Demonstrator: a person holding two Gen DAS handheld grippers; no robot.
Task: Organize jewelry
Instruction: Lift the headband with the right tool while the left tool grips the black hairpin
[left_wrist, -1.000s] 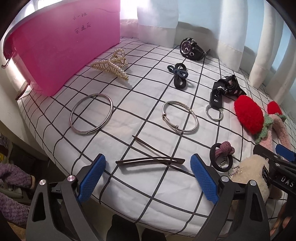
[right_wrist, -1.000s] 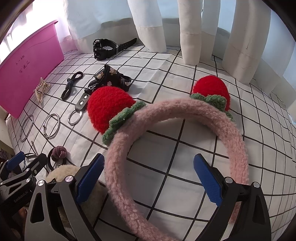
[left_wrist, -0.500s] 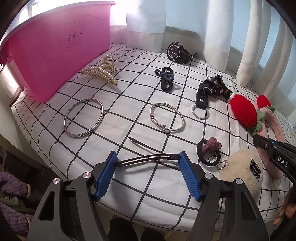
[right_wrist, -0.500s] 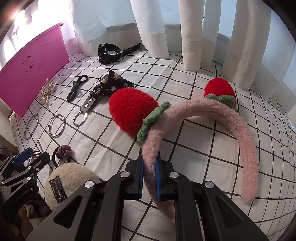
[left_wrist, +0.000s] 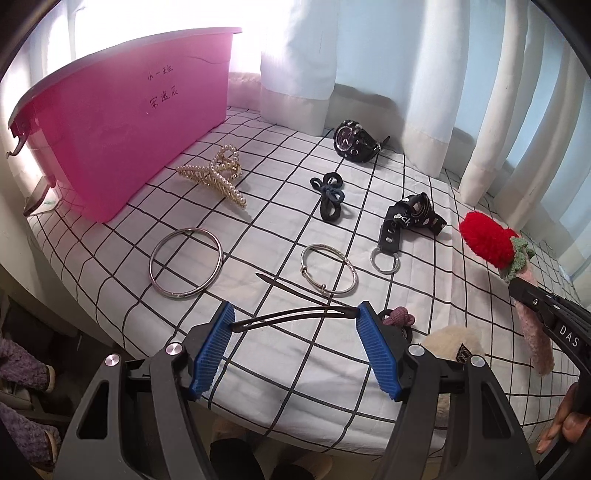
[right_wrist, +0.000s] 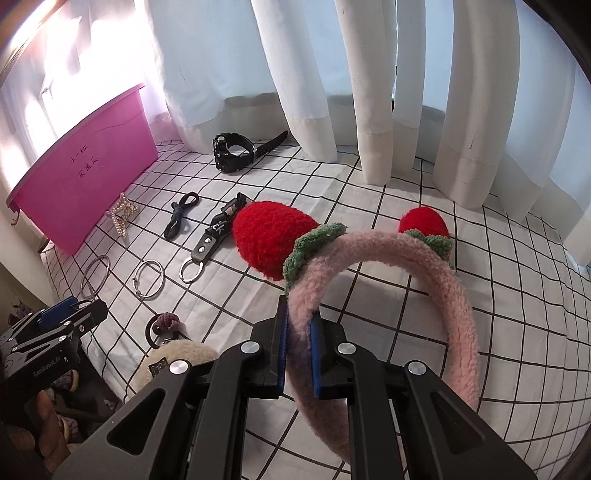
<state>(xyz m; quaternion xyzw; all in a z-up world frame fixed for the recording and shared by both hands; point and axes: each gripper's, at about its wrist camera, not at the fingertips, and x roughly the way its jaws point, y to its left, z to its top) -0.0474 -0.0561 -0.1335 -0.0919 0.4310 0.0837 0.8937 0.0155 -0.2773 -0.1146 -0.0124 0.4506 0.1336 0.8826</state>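
Now: right hand-held gripper (right_wrist: 298, 354) clamped on pink headband (right_wrist: 424, 258), lower centre of frame, band arching right. Left hand-held gripper (left_wrist: 295, 339) pinching dark hairpin (left_wrist: 291, 315) end to end, bottom centre. Pink bin (left_wrist: 122, 122) upper left; bangle (left_wrist: 185, 262) mid-left.

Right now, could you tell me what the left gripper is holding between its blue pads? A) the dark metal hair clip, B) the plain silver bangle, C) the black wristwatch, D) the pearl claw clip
A: in the left wrist view the left gripper has the dark metal hair clip spanning end to end between its pads, while the bangle, claw clip and watch lie on the checked cloth.
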